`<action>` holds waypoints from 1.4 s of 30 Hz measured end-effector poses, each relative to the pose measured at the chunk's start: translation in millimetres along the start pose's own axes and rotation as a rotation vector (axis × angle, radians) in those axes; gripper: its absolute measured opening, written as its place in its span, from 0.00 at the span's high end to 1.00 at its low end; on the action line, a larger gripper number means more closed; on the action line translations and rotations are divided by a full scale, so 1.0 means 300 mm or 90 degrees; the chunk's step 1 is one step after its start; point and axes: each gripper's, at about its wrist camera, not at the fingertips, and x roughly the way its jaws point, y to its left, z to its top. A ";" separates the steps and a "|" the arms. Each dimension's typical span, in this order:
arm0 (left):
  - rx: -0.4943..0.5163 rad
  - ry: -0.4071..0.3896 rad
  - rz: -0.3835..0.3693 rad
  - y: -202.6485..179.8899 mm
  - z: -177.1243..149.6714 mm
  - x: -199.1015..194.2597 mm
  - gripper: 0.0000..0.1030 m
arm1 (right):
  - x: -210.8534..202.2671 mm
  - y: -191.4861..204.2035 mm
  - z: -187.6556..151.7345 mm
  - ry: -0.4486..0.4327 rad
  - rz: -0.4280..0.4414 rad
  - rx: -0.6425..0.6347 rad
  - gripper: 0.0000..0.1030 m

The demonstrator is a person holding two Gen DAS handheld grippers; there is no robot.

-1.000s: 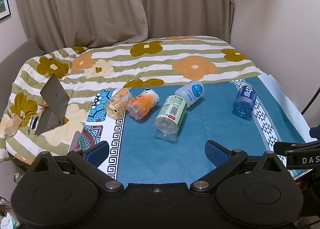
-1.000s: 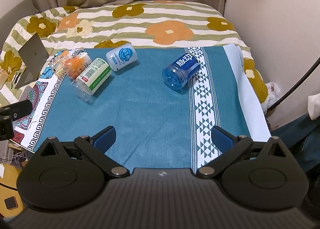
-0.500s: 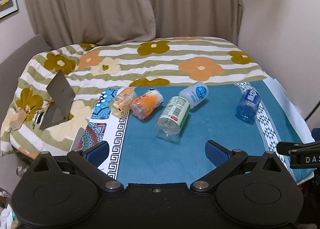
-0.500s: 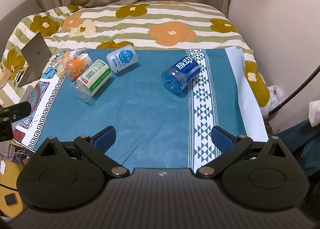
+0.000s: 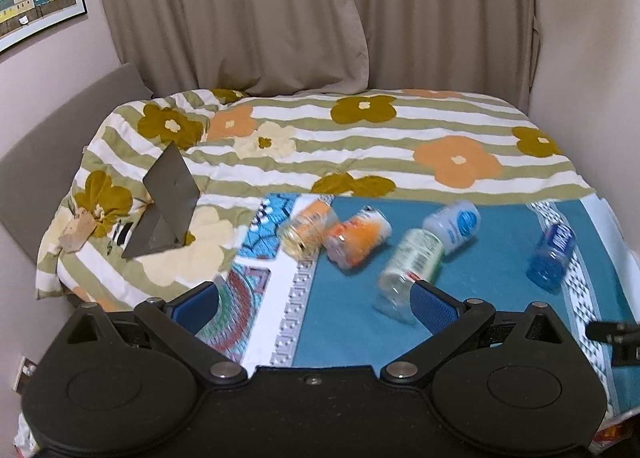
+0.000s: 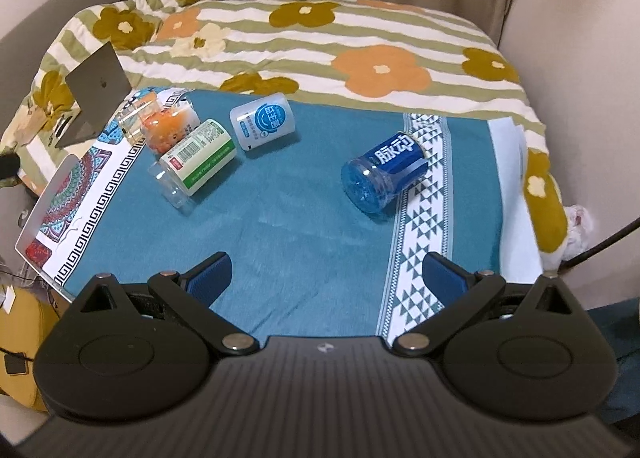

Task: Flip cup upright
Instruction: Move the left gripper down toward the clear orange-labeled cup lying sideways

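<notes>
Several cups cut from bottles lie on their sides on a teal cloth (image 6: 280, 226). A blue cup (image 6: 384, 174) lies at the right, also in the left wrist view (image 5: 554, 254). A green-labelled cup (image 6: 196, 160), a white cup with a blue logo (image 6: 262, 122), an orange cup (image 6: 170, 128) and a clear orange-labelled cup (image 6: 136, 114) lie at the left; they also show in the left wrist view (image 5: 408, 270), (image 5: 454, 222), (image 5: 358, 236), (image 5: 306, 228). My right gripper (image 6: 326, 274) is open and empty, near the cloth's front edge. My left gripper (image 5: 316, 300) is open and empty, in front of the green-labelled cup.
The cloth lies on a bed with a flowered striped quilt (image 6: 304, 42). A grey folded stand (image 5: 168, 202) sits on the quilt at the left. A patterned mat (image 6: 76, 194) borders the cloth's left edge. Curtains (image 5: 280, 10) and a wall close the far side.
The left gripper has pulled back and tilted up, so the cups sit lower in its view and more curtain shows. The right gripper has drawn slightly closer. No cup has moved.
</notes>
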 end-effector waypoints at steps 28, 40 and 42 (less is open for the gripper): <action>0.220 0.242 -0.206 0.172 0.343 0.942 0.02 | 0.326 0.179 0.115 0.092 -0.120 0.211 0.00; 0.272 0.319 -0.261 0.135 0.319 1.112 0.11 | 0.389 0.211 0.120 0.127 -0.169 0.275 0.00; 0.277 0.327 -0.266 0.133 0.314 1.129 0.13 | 0.401 0.216 0.126 0.129 -0.171 0.279 0.00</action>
